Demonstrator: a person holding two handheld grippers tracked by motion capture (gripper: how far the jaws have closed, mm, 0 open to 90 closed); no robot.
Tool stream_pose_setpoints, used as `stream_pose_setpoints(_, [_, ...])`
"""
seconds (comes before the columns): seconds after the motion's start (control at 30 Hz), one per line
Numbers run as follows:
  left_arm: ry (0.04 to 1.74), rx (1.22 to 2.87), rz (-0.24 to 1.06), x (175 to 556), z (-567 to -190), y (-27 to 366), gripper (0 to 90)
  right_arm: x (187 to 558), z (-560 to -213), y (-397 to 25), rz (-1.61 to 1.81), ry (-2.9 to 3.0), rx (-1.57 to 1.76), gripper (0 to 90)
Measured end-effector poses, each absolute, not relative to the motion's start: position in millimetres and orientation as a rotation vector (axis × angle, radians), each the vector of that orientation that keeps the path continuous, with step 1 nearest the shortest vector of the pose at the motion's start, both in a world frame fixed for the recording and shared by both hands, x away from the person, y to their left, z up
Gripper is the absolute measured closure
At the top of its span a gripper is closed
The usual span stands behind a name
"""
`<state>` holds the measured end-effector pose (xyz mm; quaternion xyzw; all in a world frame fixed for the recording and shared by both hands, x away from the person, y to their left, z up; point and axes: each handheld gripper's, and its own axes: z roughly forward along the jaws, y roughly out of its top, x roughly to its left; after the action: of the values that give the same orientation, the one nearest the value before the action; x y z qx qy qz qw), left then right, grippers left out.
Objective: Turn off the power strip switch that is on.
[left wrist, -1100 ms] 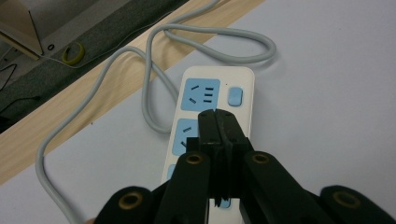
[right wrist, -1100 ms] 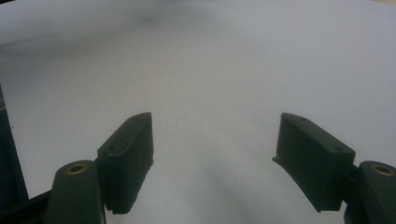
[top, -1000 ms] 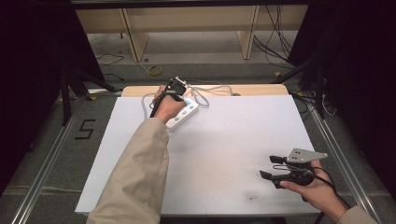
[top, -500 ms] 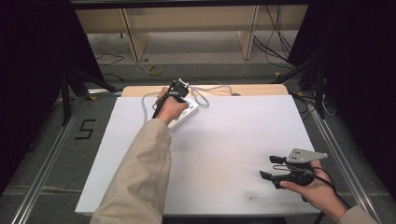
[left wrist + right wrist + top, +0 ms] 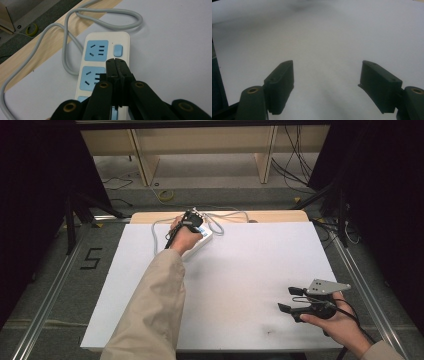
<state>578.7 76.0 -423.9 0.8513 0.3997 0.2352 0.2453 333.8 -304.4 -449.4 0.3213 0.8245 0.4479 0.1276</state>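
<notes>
A white power strip (image 5: pixel 100 50) with blue sockets and a blue switch (image 5: pixel 118 50) lies at the far edge of the white table sheet (image 5: pixel 250 270). Its grey cable (image 5: pixel 62 32) loops behind it. My left gripper (image 5: pixel 115 62) hovers just over the strip (image 5: pixel 202 239), jaws pressed together with nothing between them, tips near the switch. In the high view the left gripper (image 5: pixel 192 220) is at the far centre-left. My right gripper (image 5: pixel 287 299) rests near the front right corner, jaws wide apart. The right gripper (image 5: pixel 327 85) holds nothing above bare white sheet.
A strip of wooden tabletop (image 5: pixel 270 216) shows beyond the white sheet. Past it lie the floor, loose cables (image 5: pixel 295 165) and a wooden shelf frame (image 5: pixel 265 155). A roll of tape (image 5: pixel 32 29) lies on the floor. Metal rails (image 5: pixel 47 295) run along both table sides.
The left gripper has shifted only very slightly over the power strip. The right gripper has stayed where it was.
</notes>
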Motion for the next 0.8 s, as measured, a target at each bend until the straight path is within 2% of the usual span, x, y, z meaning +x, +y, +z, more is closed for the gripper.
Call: stream_pose_setpoints(0.8, [1.122, 2.336, 0.621, 584, -445, 79, 89.8, 333, -449, -304, 1.301, 2.400, 0.933, 27.8])
